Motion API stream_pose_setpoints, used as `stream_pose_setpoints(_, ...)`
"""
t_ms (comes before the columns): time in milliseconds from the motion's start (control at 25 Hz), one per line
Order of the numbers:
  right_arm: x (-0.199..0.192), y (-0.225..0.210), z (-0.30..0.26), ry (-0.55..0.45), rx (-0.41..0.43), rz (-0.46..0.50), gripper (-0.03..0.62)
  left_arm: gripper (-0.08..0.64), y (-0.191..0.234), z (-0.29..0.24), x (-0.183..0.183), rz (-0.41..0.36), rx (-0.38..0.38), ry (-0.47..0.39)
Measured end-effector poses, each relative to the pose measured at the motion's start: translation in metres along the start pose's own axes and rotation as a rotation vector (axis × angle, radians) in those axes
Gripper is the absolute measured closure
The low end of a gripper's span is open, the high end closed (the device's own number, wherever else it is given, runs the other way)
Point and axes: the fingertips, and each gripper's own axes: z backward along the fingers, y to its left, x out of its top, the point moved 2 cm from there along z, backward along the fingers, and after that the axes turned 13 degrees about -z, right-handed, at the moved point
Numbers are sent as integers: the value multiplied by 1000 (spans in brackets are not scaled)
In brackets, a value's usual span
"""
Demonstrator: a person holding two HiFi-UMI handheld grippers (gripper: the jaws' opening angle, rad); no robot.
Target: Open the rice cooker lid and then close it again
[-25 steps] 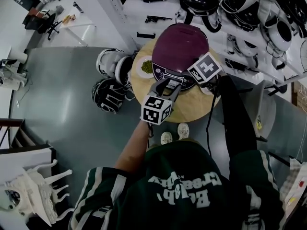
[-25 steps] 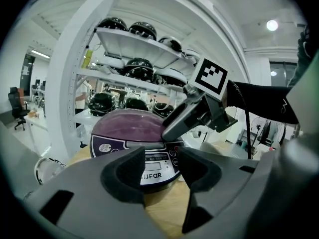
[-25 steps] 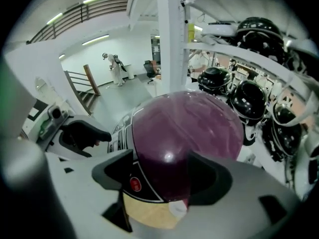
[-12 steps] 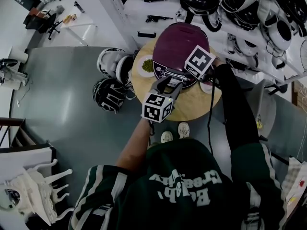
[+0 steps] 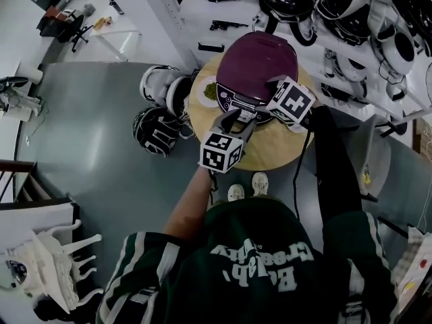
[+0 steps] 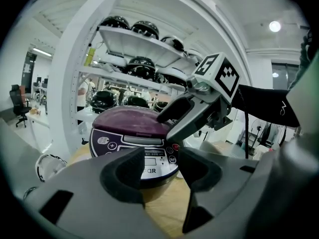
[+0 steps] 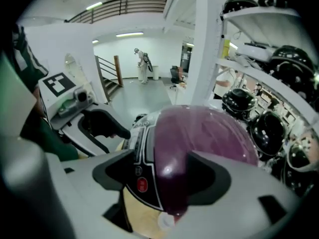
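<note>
The purple rice cooker (image 5: pixel 256 63) stands on a round wooden table (image 5: pixel 270 150) with its lid down (image 6: pixel 132 119). Its control panel (image 6: pixel 149 156) faces me. My left gripper (image 5: pixel 235 120) hovers open just in front of that panel, with nothing between its pads. My right gripper (image 5: pixel 272 86) comes in from the front right. Its jaws stand wide apart over the lid's front edge (image 7: pixel 172 148), and its fingertips (image 6: pixel 167 116) show close above the lid's rim. I cannot tell whether they touch the lid.
A small dish of green stuff (image 5: pixel 206 92) sits on the table left of the cooker. Helmets lie on the floor (image 5: pixel 158 130) by the table's left side. Shelves full of helmets (image 5: pixel 351 19) rise right behind the cooker.
My right gripper has rolled and shifted a little along the cooker's front right. The lid stays down. My left gripper has kept still.
</note>
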Motion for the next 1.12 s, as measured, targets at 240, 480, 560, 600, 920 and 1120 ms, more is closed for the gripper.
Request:
stream_pose_setpoints(240,5,3,-8,-57,49,-133,258,350,6,4,-2,5,10,5)
stream_pose_setpoints(480,8,9,-15,31,6,-117,224,348,13,6,-8,13,17,18)
stream_pose_setpoints(560,7,12,-18,70,-38,-86,212,348,13,6,-9,15,16,17)
stream_pose_setpoints(600,7,13,-20,92,-59,-65,210,348,12,7,-10,15,15,15)
stream_pose_setpoints(920,5,16,-20,61,-82,-31,202,347,15,20,-8,14,32,-5)
stream_pose_setpoints(1120,9,23,-5,-140,-120,-18,192,335,22,33,13,-38,56,-40)
